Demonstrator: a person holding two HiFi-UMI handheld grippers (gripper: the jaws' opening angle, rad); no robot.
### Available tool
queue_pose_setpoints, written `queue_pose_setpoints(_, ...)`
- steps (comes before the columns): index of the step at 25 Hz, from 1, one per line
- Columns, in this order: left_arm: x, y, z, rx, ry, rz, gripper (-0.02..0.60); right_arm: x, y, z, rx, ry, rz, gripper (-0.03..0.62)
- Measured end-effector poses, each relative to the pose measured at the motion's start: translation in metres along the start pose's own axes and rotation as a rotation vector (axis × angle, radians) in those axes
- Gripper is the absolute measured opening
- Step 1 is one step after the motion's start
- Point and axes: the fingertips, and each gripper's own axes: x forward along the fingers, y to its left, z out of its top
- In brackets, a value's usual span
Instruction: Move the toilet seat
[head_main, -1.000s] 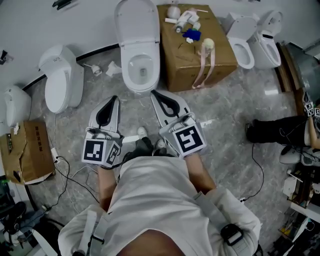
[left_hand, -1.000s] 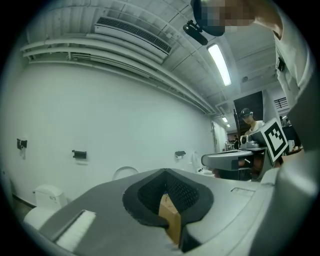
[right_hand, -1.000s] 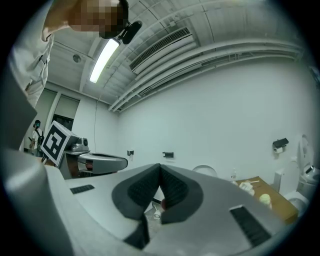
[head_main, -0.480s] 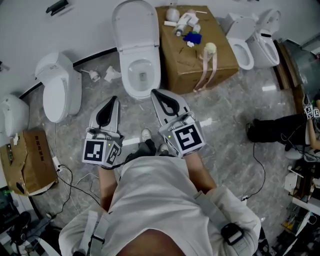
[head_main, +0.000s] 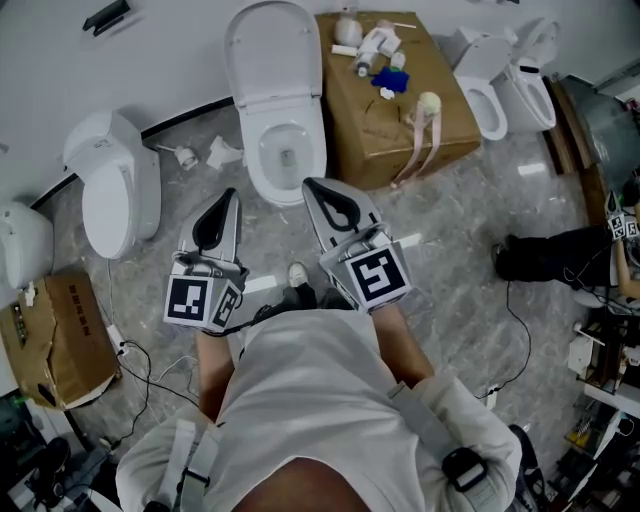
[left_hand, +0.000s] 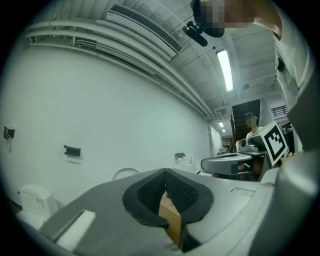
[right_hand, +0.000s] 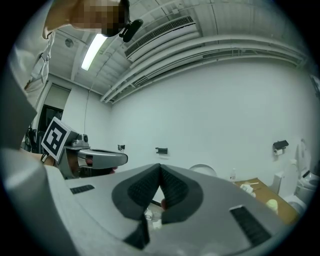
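A white toilet (head_main: 286, 150) stands against the wall straight ahead, its lid (head_main: 270, 45) raised and its seat ring down around the bowl. My left gripper (head_main: 229, 194) points level at the floor just left of the bowl, shut and empty. My right gripper (head_main: 309, 184) is also shut and empty, and its tip overlaps the bowl's front rim in the head view. In the left gripper view the closed jaws (left_hand: 165, 170) fill the lower picture, with the lid's top (left_hand: 125, 173) behind them. The right gripper view shows the closed jaws (right_hand: 160, 165) and the lid (right_hand: 202, 169) to their right.
A cardboard box (head_main: 440, 110) with small items on top stands right of the toilet. Another toilet (head_main: 110, 185) lies to the left, more (head_main: 500, 85) at the far right. A small box (head_main: 60, 330) and cables lie lower left. A person's legs (head_main: 550, 260) reach in at right.
Both grippers have moved forward together toward the toilet, staying shut. The bowl's front rim now sits closer to their tips.
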Motion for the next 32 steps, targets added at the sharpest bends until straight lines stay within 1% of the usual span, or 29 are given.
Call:
queue_pose_setpoints(2, 0.004, 0.009, 0.001, -0.002, -0.002, -0.009, 0.0, 0.009, 0.001, 0.0, 0.008, 0.018, -0.009, 0.0)
queue_pose_setpoints(6, 0.013, 0.022, 0.001, -0.006, 0.001, -0.023, 0.0, 0.026, -0.001, 0.004, 0.004, 0.021, -0.017, 0.0)
queue_pose_setpoints(11, 0.034, 0.033, -0.004, -0.008, 0.003, -0.037, 0.0, 0.041, -0.014, -0.001, -0.009, 0.035, -0.02, 0.001)
queue_pose_setpoints(16, 0.059, 0.046, -0.008, -0.006, 0.015, -0.034, 0.0, 0.062, -0.031, -0.006, -0.004, 0.039, -0.009, 0.0)
queue_pose_setpoints(24, 0.108, 0.066, -0.014, -0.017, 0.028, -0.017, 0.0, 0.101, -0.073, -0.015, 0.015, 0.054, 0.012, 0.0)
queue_pose_setpoints(32, 0.173, 0.086, -0.012, -0.02, 0.034, 0.009, 0.0, 0.144, -0.127, -0.019, 0.02, 0.065, 0.052, 0.0)
